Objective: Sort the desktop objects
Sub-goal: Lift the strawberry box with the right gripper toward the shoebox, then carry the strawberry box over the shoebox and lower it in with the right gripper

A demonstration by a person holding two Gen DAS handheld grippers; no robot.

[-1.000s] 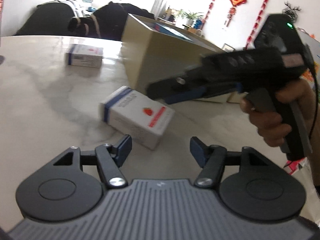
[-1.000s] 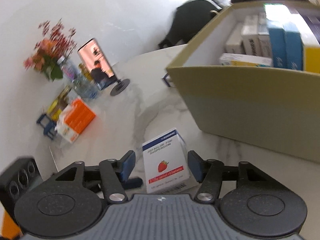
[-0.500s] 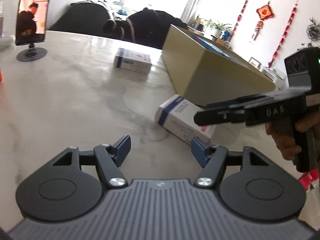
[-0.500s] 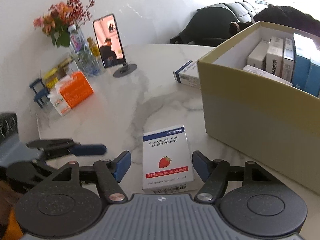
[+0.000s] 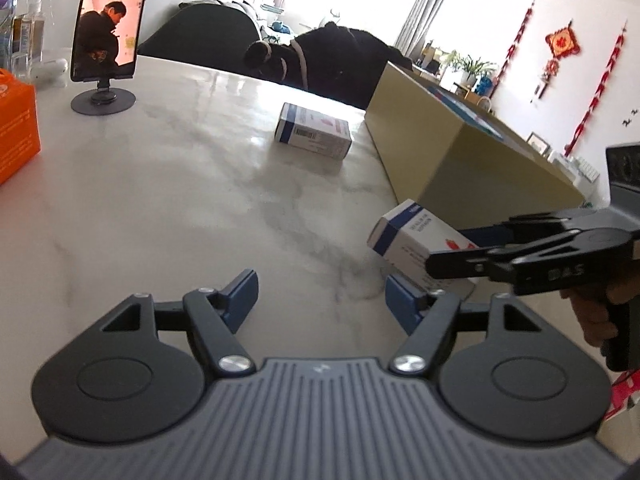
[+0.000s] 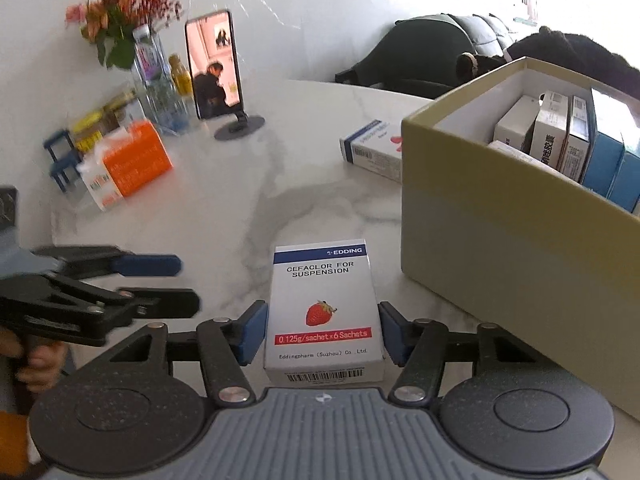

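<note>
Several cartons upright, olive box

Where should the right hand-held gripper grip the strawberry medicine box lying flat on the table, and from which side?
Grip the strawberry medicine box across its two long side faces, coming from its barcode end. It lies flat, long axis along the right hand-held gripper, whose open fingers already flank those narrow sides.

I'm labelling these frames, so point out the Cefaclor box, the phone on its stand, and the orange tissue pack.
Cefaclor box point(image 6: 325, 304): right wrist view, printed top face.
Phone point(image 6: 214, 68): right wrist view, screen.
Orange tissue pack point(image 6: 138, 160): right wrist view, orange side.
</note>
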